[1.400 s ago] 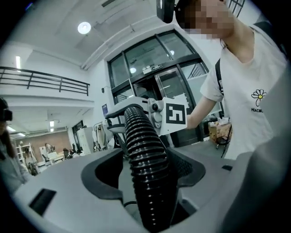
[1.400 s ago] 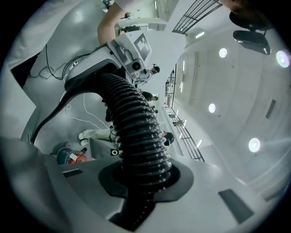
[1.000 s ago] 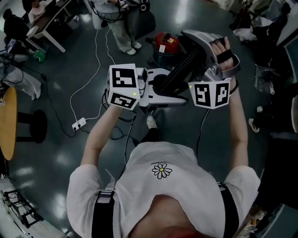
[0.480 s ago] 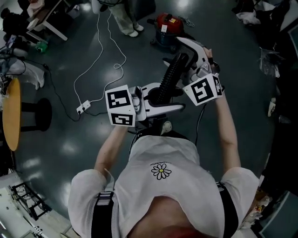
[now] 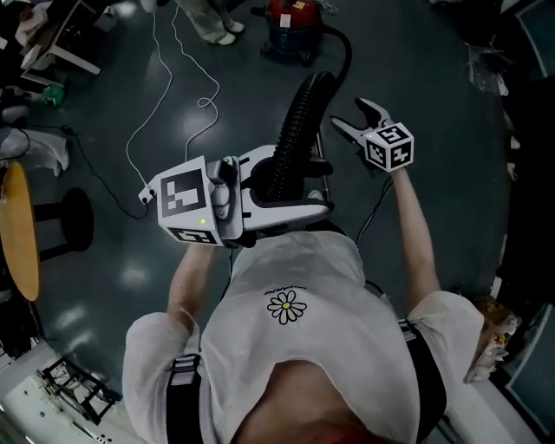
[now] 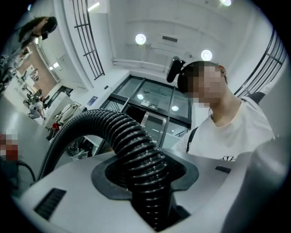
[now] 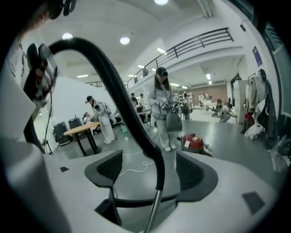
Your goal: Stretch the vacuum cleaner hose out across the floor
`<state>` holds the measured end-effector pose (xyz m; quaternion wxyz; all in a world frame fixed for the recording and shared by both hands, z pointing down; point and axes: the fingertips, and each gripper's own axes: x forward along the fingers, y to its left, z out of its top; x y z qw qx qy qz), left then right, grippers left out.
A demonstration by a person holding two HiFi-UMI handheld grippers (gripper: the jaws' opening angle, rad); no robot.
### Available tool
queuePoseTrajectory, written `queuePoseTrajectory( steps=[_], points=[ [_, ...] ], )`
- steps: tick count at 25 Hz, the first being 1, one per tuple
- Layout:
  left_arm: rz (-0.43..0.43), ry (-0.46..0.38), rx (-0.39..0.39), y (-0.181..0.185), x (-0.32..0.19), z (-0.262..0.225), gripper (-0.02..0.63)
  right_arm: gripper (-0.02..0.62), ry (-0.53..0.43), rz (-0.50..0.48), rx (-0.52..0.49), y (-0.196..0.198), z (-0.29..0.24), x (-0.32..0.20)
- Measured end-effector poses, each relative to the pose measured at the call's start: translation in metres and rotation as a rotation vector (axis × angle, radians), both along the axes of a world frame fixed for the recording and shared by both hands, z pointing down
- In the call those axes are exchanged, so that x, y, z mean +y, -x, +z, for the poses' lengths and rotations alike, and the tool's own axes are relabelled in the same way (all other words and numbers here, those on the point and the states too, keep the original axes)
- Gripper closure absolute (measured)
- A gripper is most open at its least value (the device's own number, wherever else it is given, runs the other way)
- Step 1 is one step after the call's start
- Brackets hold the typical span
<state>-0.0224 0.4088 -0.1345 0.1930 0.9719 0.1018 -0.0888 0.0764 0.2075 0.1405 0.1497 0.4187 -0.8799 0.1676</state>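
The black ribbed hose [image 5: 295,130] runs from the red vacuum cleaner [image 5: 290,19] at the top of the head view, across the dark floor, and down to my left gripper [image 5: 316,185]. That gripper is shut on the hose, which fills the gap between its pads in the left gripper view [image 6: 136,150]. My right gripper [image 5: 349,115] hangs just right of the hose with its jaws opening wide. In the right gripper view the hose [image 7: 122,100] arcs past beyond the right gripper's [image 7: 150,168] jaws, and neither pad touches it. The red vacuum cleaner [image 7: 193,142] stands on the floor behind.
A white cable [image 5: 160,95] leads to a power strip [image 5: 144,196] on the floor at left. A round wooden table [image 5: 17,230] and a black stool [image 5: 68,227] stand at the left edge. Several people [image 7: 161,109] stand near the vacuum cleaner.
The right gripper has let go of the hose, opened and drawn off to the right. The vacuum cleaner now lies farther off, with more hose showing between it and the left gripper.
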Motion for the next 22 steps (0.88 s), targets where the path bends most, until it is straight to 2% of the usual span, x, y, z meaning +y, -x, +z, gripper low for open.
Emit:
queuePoseTrajectory(
  steps=[2,6,11,13,15,16,18,20,22],
  points=[
    [0.033,-0.045,-0.002,0.012,0.018,-0.019,0.431,0.239,0.070,-0.041,0.044,0.021,0.037,0.006],
    [0.046,-0.154,0.011,0.033,0.050,-0.057,0.431,0.239,0.146,-0.133,0.078,0.087,0.085,-0.011],
    [0.021,-0.247,-0.055,0.058,0.094,-0.085,0.431,0.239,0.180,-0.120,-0.040,0.159,0.076,-0.047],
    [-0.010,-0.260,-0.076,0.061,0.097,-0.084,0.431,0.239,0.185,-0.120,-0.044,0.173,0.075,-0.058],
    [-0.061,-0.256,-0.102,0.064,0.094,-0.075,0.431,0.248,0.182,-0.119,-0.022,0.178,0.078,-0.068],
    [-0.099,-0.245,-0.118,0.067,0.091,-0.068,0.431,0.392,0.175,-0.115,-0.006,0.178,0.080,-0.073],
    [-0.214,-0.206,-0.143,0.081,0.083,-0.054,0.431,0.425,0.146,-0.090,0.030,0.170,0.080,-0.084],
    [-0.346,-0.149,-0.168,0.100,0.072,-0.038,0.431,0.428,0.101,-0.037,0.060,0.153,0.072,-0.097],
    [-0.422,-0.093,-0.195,0.116,0.065,-0.022,0.431,0.430,0.055,0.041,0.083,0.128,0.048,-0.110]
  ],
)
